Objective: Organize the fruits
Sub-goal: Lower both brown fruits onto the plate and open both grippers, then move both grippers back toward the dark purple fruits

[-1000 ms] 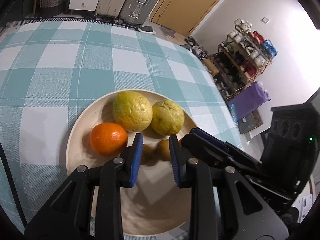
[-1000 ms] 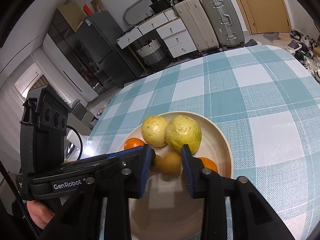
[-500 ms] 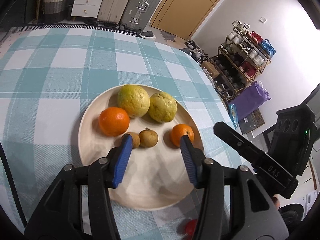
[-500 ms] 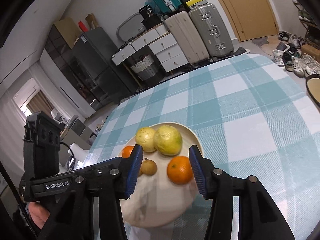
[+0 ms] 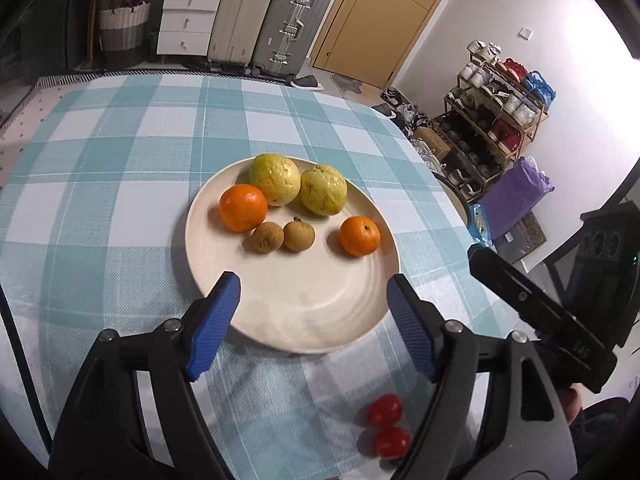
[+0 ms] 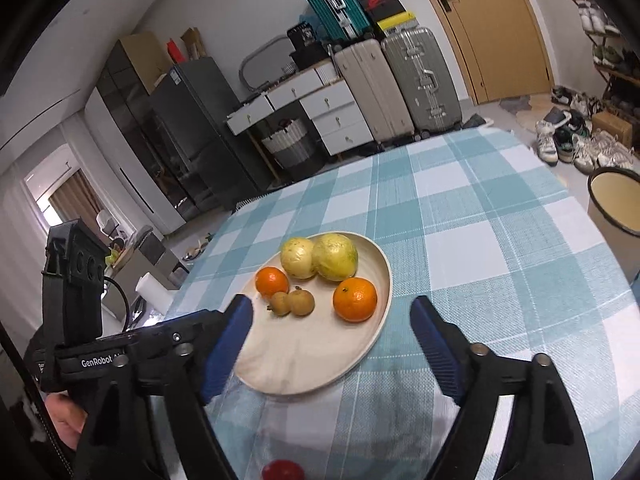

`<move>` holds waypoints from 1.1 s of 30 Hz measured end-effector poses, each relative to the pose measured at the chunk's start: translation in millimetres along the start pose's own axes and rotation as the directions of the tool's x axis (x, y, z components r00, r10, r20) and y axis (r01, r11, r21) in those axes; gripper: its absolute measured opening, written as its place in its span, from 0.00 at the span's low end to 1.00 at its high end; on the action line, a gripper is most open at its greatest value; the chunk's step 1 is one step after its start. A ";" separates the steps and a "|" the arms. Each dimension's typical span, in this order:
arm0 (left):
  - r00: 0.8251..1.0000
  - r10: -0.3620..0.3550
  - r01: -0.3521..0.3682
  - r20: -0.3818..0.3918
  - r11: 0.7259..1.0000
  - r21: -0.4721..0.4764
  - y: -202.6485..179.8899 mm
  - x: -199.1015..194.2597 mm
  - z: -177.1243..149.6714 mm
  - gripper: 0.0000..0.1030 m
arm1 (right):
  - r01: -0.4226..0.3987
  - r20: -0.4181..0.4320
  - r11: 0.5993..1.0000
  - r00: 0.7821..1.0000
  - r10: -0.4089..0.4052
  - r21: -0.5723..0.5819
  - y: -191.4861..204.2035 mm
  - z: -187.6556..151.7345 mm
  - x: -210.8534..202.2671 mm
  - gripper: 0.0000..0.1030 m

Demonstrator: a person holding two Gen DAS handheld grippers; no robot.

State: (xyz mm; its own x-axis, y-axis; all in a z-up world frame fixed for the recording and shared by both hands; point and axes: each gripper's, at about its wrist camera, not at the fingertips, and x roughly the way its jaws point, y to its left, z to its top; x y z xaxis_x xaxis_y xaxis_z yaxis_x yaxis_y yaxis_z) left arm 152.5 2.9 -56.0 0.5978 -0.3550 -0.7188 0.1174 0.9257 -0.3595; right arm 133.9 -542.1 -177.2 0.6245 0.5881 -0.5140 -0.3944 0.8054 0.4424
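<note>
Your bench [image 5: 120,152] wears a teal-and-white checked cloth, and near its middle sits the cream plate [image 5: 304,312]. On the plate's far side two yellow-green guavas [image 5: 276,178] lie touching each other. A larger orange [image 5: 243,207] rests against the left guava, and a smaller orange [image 5: 359,235] sits apart toward the right rim. Between the oranges two small brown longans [image 5: 298,234] lie side by side, touching. Your left tongs [image 5: 314,320] hang above the plate's near edge; their jaws have just been opening and now stand spread with nothing between them. Your right tongs [image 6: 332,340] do the same from the other side, jaws just opened wide, pinching nothing. Off the plate, on the cloth near you, two small red tomatoes [image 5: 386,426] lie touching beside the left tongs' right finger.
</note>
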 end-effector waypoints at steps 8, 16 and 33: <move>0.999 0.045 -0.045 0.031 0.999 -0.001 -2.5 -24.0 -15.3 0.78 | 0.004 -0.005 0.999 1.000 -0.004 -0.037 15.6 -10.8 -16.6 0.91; 0.996 0.078 -0.077 0.048 0.997 -0.008 -3.2 -40.5 -34.8 0.86 | -0.007 -0.001 0.997 1.000 0.007 -0.074 27.1 -24.8 -29.6 0.96; 0.994 0.108 -0.108 0.030 0.994 -0.002 -6.0 -58.1 -83.2 0.99 | -0.036 0.016 0.991 0.999 0.038 -0.130 38.8 -59.2 -61.4 1.00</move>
State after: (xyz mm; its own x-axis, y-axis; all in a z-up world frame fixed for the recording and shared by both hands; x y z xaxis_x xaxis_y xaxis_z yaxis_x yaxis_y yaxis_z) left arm 51.0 7.1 -61.6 0.6302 -0.2489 -0.7355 0.0507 0.9584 -0.2810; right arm 40.3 -542.6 -172.0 0.6194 0.6173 -0.4850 -0.5009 0.7865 0.3613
